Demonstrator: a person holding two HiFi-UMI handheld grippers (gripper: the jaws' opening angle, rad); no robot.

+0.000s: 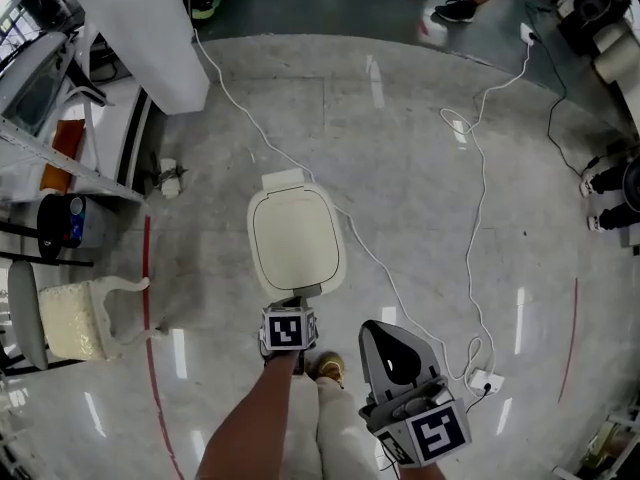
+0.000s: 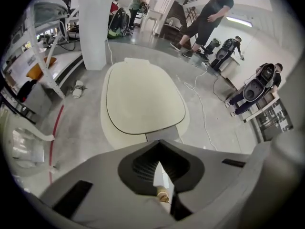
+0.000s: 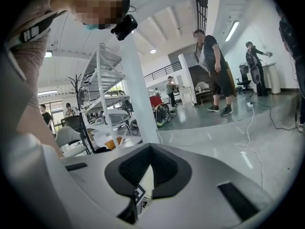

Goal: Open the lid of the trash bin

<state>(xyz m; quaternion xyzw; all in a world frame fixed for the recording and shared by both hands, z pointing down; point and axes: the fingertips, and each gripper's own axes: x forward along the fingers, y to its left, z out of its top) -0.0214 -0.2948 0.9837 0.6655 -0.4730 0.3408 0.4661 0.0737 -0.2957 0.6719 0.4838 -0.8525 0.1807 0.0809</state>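
The cream trash bin (image 1: 295, 238) stands on the floor with its lid (image 2: 143, 97) lying flat and closed; a grey tab (image 2: 164, 136) sits at its near edge. My left gripper (image 1: 298, 303) hovers just in front of that tab, jaws shut and empty, its marker cube (image 1: 288, 329) behind it. In the left gripper view the left gripper (image 2: 161, 143) points down at the lid from close above. My right gripper (image 1: 386, 332) is held to the right of the bin, away from it, shut on nothing. Seen from its own camera, the right gripper (image 3: 151, 146) points across the room.
A white cable (image 1: 470, 198) loops over the floor to a power strip (image 1: 487, 381) at the right. A white pillar (image 1: 150, 28) and metal shelving (image 1: 50, 118) stand at the back left, a cushioned chair (image 1: 70, 318) at the left. People (image 2: 209, 18) stand at the far side.
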